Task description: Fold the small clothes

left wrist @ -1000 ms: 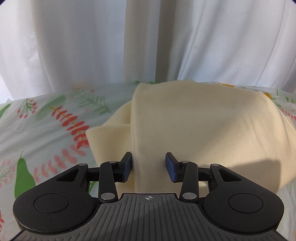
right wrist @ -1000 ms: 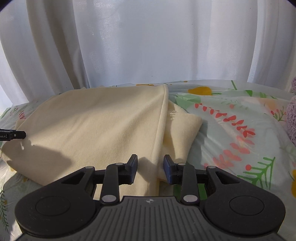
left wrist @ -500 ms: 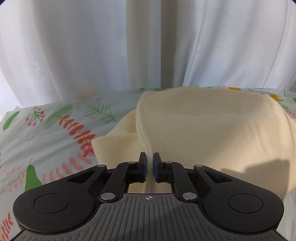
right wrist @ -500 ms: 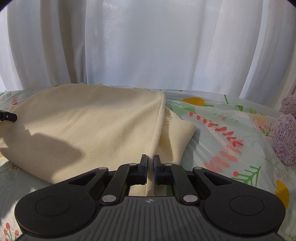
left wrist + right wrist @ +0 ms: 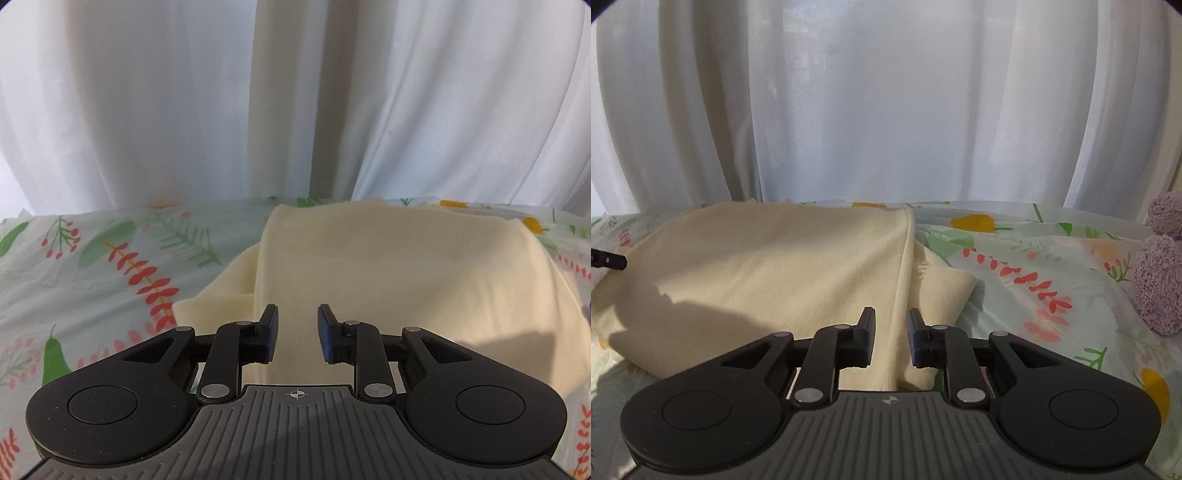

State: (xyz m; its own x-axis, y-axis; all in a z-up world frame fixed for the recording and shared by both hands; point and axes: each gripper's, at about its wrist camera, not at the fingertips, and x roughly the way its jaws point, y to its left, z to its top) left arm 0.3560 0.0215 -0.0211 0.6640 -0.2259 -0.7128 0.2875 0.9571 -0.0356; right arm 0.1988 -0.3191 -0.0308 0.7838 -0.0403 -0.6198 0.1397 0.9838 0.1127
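Garment (image 5: 406, 280), cream and soft, already doubled over once, judging by the layered edges; a narrower flap sticking out from under each side, so probably at least one more fold and a tidy-up left.

Left gripper (image 5: 297, 338): jaws apart, nothing held, poised at lower centre of frame over the near left fold edge, cloth visible in the gap. Whether touching the fabric, unclear.

Right gripper (image 5: 890, 338): likewise parted and empty, straddling the seam at the near right edge.

Beyond, garment spread across mid-frame on the floral bedsheet (image 5: 110, 266). White curtain (image 5: 886, 110) behind; purple plush toy (image 5: 1158, 277) at right edge.
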